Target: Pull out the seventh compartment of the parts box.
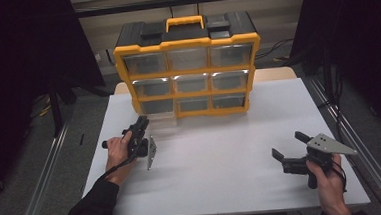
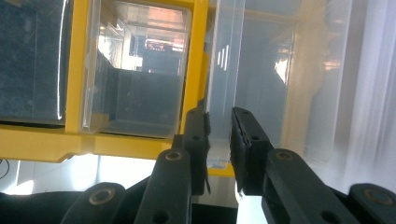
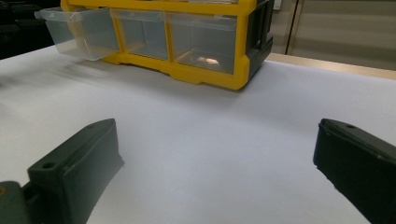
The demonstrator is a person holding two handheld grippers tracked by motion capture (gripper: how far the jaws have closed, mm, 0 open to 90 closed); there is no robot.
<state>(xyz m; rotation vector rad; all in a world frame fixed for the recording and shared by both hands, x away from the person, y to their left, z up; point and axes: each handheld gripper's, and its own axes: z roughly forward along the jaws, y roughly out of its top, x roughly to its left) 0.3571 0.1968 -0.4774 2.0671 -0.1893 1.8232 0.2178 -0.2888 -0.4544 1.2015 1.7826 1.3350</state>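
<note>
High view – cabinet: a yellow-and-black drawer cabinet [image 1: 188,67] stands at the far side of the white table [image 1: 221,150], with three rows of clear drawers.
High view – left gripper: the left gripper [image 1: 140,124] is turned on its side at the bottom-left drawer [image 1: 157,109], which sticks out a little from the frame.
High view – right gripper: the right gripper [image 1: 287,146] rests low at the near right of the table, well apart from the cabinet.
Left gripper view – grasp: the black jaws stand close together around the front lip of the clear drawer [image 2: 224,84]; they look clamped on it, though a thin gap at one pad leaves the contact slightly uncertain.
Right gripper view – jaws: spread wide over bare table, holding nothing.
Right gripper view – drawer: the pulled drawer [image 3: 77,30] juts out at the cabinet's far corner.
Step in hand: judged as sliding this drawer out of its bay.
Next move: it likely calls for a straight, level pull toward the person, with a firm grip so the thin lip does not slip; the idle hand could steady the cabinet.
</note>
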